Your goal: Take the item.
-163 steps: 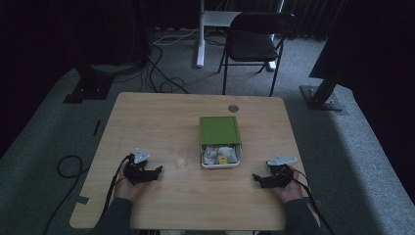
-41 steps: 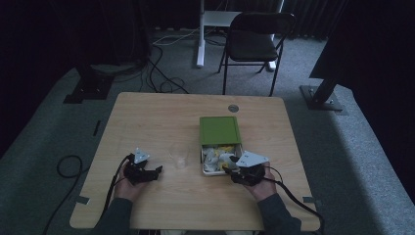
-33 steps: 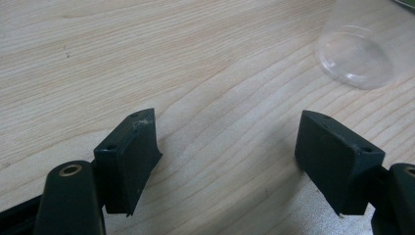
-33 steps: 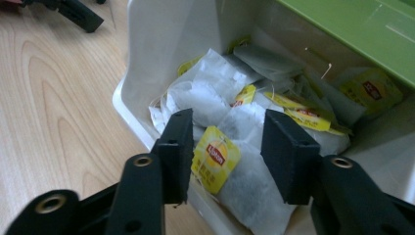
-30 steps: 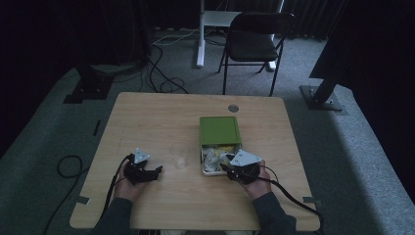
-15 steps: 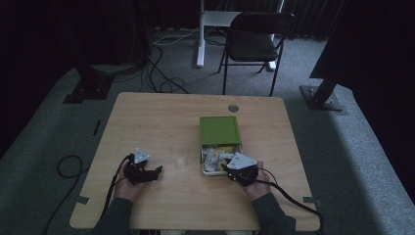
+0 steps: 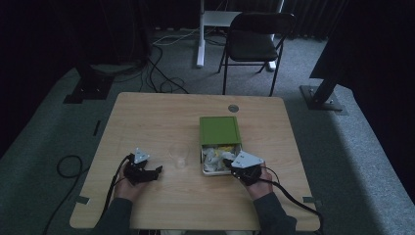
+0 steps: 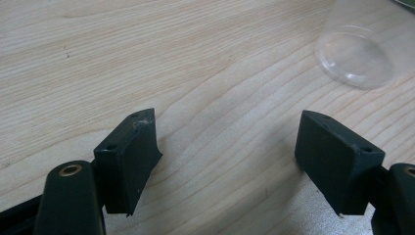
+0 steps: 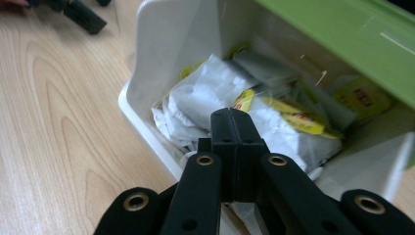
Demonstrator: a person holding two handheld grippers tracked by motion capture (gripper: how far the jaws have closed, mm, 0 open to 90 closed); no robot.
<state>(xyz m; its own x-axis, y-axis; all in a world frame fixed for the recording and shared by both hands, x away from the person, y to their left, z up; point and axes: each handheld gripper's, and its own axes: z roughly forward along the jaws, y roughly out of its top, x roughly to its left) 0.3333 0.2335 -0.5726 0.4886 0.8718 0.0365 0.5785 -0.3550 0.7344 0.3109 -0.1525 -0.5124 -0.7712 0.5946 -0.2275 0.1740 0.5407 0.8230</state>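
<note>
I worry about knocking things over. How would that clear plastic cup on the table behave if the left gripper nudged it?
The clear cup looks thin-walled and empty, so it is probably very light and would slide or tip at a slight push. Its round shape suggests it would roll once on its side. The left gripper, jaws open, could dent it if it squeezed hard.

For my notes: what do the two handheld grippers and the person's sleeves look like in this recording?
Both the left gripper and the right gripper are black, each topped with a grey three-cornered plate and trailing a black cable. The jaws are blocky black pads on linkage arms with brass-coloured rivets. The sleeves are dark grey-green.
</note>
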